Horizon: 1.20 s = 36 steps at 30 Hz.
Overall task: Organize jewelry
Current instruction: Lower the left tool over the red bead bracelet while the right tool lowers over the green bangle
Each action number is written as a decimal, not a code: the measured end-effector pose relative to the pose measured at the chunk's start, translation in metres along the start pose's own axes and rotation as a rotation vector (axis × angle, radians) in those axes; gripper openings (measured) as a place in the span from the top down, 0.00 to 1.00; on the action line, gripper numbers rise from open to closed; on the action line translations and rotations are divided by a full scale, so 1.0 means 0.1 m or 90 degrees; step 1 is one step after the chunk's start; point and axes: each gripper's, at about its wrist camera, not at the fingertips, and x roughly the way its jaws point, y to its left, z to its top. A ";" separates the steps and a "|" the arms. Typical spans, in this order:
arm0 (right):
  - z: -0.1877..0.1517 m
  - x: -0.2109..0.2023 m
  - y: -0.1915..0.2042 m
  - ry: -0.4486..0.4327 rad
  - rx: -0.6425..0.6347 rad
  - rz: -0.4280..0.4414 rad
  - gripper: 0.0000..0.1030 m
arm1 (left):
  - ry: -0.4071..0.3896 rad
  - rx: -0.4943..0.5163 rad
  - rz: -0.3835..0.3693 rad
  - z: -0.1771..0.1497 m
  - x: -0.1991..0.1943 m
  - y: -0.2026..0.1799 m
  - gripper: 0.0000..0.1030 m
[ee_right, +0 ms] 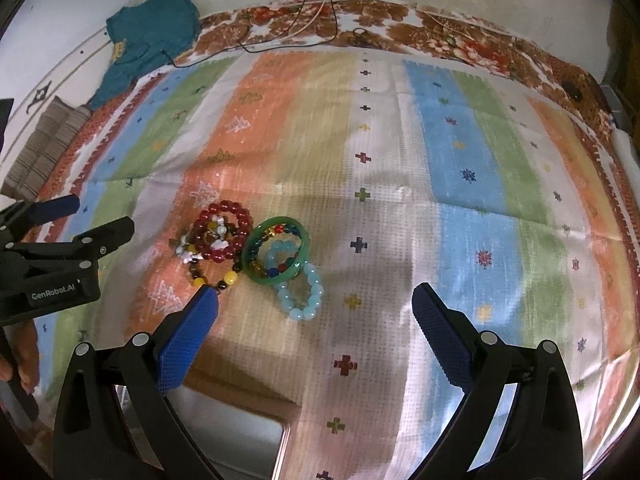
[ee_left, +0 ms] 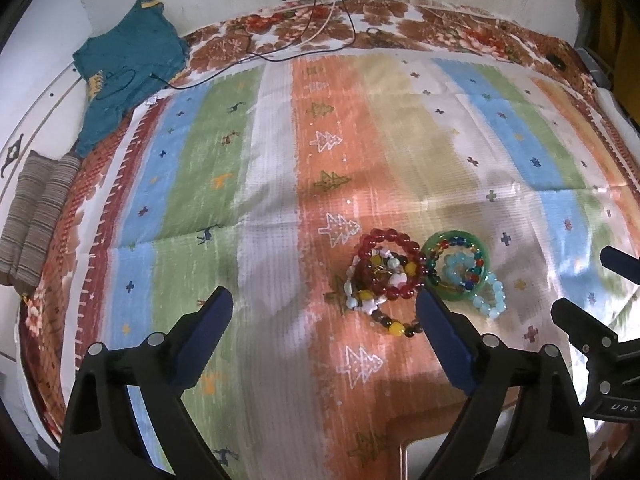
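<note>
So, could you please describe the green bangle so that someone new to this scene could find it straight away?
On the striped cloth, look for the small pile of bracelets near its middle. The green bangle lies there between the dark red bead bracelet and the pale blue bead bracelet, overlapping the blue one. It is the only smooth, solid ring; the others are strung beads.

Beaded bracelets (ee_right: 224,236) left of, touching bangle (ee_right: 277,250).

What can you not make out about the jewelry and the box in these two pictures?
- Bead pile, both views: the number of tangled strands, since they overlap.
- Green bangle, left view: its near rim, behind a tongs finger.
- Box, both views: its contents, cut off by the bottom edge and the tongs.
</note>
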 end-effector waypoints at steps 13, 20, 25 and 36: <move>0.08 0.35 -0.02 0.041 0.004 -0.010 0.13 | 0.039 0.031 0.000 0.08 0.37 -0.07 0.17; 0.13 0.47 -0.05 0.051 0.008 -0.012 0.13 | 0.056 0.032 -0.006 0.14 0.54 -0.06 0.19; 0.18 0.55 -0.03 0.059 0.005 -0.009 0.17 | 0.064 0.030 -0.019 0.18 0.61 -0.07 0.22; 0.25 0.74 0.00 0.080 0.005 0.001 0.33 | 0.085 0.021 -0.037 0.26 0.77 -0.07 0.31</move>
